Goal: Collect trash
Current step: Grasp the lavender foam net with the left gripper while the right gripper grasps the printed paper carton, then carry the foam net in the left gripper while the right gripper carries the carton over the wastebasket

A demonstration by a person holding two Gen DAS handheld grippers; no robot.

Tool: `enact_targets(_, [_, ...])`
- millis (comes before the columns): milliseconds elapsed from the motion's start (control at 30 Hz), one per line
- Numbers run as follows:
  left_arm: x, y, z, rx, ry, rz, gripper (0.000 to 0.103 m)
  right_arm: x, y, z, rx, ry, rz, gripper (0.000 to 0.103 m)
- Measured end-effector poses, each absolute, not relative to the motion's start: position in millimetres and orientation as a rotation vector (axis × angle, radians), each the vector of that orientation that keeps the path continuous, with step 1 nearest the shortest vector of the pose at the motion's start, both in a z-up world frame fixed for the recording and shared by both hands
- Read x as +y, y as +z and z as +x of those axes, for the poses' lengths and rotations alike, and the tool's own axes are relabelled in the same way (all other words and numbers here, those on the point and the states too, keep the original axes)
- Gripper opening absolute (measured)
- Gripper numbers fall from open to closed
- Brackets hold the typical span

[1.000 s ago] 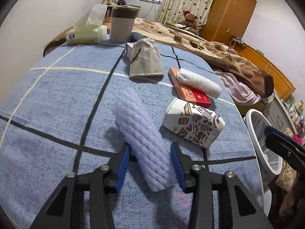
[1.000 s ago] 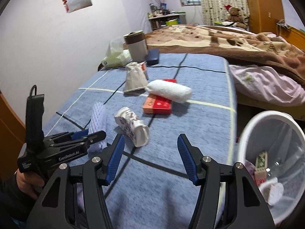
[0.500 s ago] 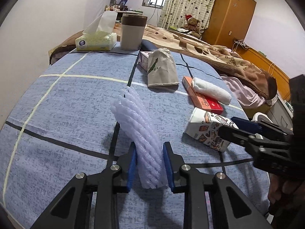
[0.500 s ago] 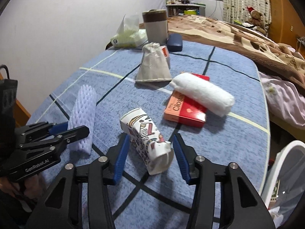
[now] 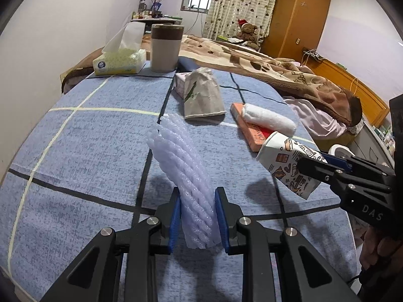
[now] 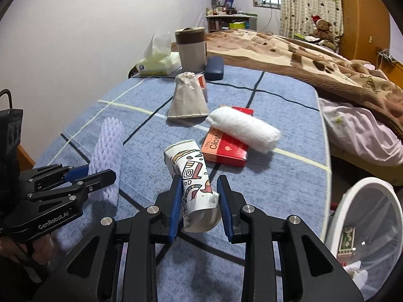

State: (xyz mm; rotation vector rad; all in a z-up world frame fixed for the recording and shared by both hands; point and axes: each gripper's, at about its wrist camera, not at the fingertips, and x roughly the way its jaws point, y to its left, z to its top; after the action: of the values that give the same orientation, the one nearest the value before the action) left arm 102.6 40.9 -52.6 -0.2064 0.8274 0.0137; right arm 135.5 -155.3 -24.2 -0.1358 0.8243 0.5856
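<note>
My left gripper (image 5: 197,197) is shut on the lower end of a pale lilac foam net sleeve (image 5: 185,166), which stands tilted up off the blue tablecloth (image 5: 88,151). In the right wrist view that sleeve (image 6: 108,143) and the left gripper (image 6: 100,173) show at the left. My right gripper (image 6: 199,185) has its jaws closing on a patterned paper cup (image 6: 189,168). The pads squash the cup's near end. In the left wrist view the cup (image 5: 284,161) hangs above its shadow, held by the right gripper (image 5: 314,159).
A white waste bin (image 6: 352,193) with some litter inside stands beyond the table's right edge. On the cloth lie a red box (image 6: 221,151) under a rolled white towel (image 6: 241,128), a beige paper bag (image 6: 187,98), a tissue box (image 6: 156,63), a canister (image 6: 191,47) and a dark case (image 6: 214,68).
The left jaws closed onto the foam sleeve and tipped it up. The right gripper came in from the bin side, closed around the paper cup and raised it off the cloth.
</note>
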Motion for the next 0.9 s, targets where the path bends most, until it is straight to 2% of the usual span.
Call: enact_targets(900, [-49, -22, 113, 0.798, -0.168, -0.079, 0.026, -232, -16, 120, 0.774, 0.425, -0.009, 0.029])
